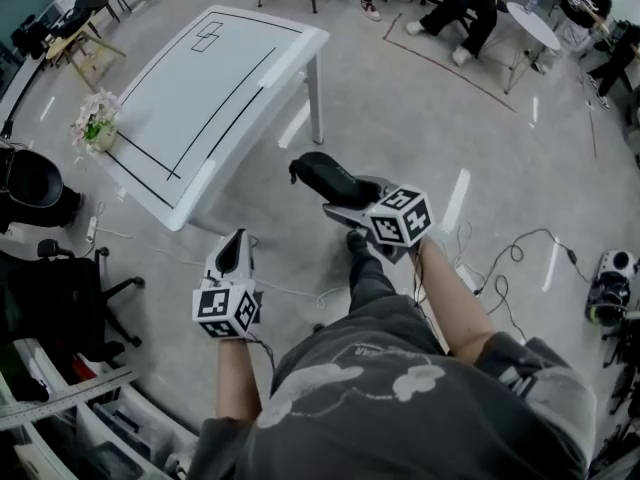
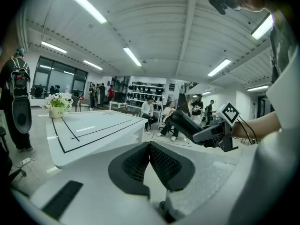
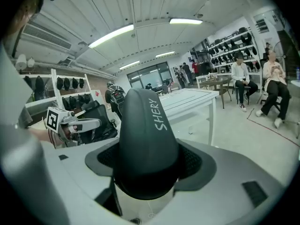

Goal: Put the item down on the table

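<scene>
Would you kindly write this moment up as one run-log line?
right gripper: shut on dark oval case | left gripper: shut, empty | white black-lined table: case held aloft beside it

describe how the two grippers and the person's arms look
Both the left gripper and right gripper have pale grey-white shells with black mesh-textured pads inside the jaws. Each carries a white cube printed with black square markers, and thin dark cables trail along the wrists. The person wears a grey short-sleeved T-shirt with pale blotchy print.

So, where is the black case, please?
The black case sits clamped in the right hand-held gripper, above the floor right of the white table in the head view.
</scene>
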